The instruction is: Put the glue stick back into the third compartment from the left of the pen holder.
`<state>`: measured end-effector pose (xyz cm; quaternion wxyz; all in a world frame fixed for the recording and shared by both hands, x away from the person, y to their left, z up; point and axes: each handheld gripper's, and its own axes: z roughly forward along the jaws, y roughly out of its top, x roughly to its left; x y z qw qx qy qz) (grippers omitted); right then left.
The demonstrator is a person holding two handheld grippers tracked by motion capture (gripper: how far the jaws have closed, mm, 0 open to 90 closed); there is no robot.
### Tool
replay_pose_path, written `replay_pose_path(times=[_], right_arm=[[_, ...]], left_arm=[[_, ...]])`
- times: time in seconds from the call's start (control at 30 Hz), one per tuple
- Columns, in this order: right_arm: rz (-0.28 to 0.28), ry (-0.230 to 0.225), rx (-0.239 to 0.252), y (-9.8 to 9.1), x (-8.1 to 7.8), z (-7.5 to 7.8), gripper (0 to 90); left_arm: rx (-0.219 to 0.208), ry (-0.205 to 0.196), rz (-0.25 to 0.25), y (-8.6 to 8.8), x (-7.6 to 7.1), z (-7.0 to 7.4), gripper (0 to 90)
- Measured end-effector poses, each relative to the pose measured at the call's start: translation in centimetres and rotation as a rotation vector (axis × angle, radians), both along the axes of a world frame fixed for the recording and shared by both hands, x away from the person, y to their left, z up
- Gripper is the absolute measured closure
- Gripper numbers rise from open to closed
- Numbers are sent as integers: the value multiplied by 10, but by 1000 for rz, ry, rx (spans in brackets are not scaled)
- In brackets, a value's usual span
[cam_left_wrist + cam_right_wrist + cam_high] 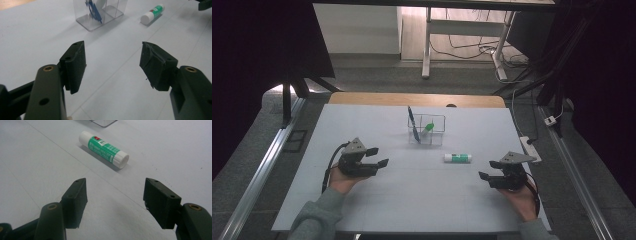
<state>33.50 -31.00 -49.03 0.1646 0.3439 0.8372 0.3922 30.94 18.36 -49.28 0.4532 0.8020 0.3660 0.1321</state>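
Observation:
A green and white glue stick [457, 158] lies flat on the white table, right of centre; it appears as the glue stick [103, 148] ahead of my right gripper and as the glue stick [152, 14] far off in the left gripper view. A clear divided organiser [427, 129] stands at mid table with a blue pen [412, 123] leaning in it and a green-tipped item [428, 127] inside. My left gripper [377, 156] hovers low at the left, open, nothing between its fingers [75, 65]. My right gripper [489, 169] is open at the right, short of the glue stick.
The white mat [362, 200] covers a wooden table whose back edge [412, 98] shows beyond it. A white power strip [530, 148] lies off the right edge. Metal rails run along both sides, and desk legs with cables stand behind.

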Motion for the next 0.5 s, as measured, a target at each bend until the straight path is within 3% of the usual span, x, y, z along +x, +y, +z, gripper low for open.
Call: replay_pose_path(times=[0.1, 0.5], right_arm=[[0, 1, 0, 0, 0, 0, 352], [-2, 1, -2, -1, 1, 1, 353]], left_arm=[[24, 1, 1, 3, -7, -3, 365], [12, 27, 36, 24, -25, -14, 363]])
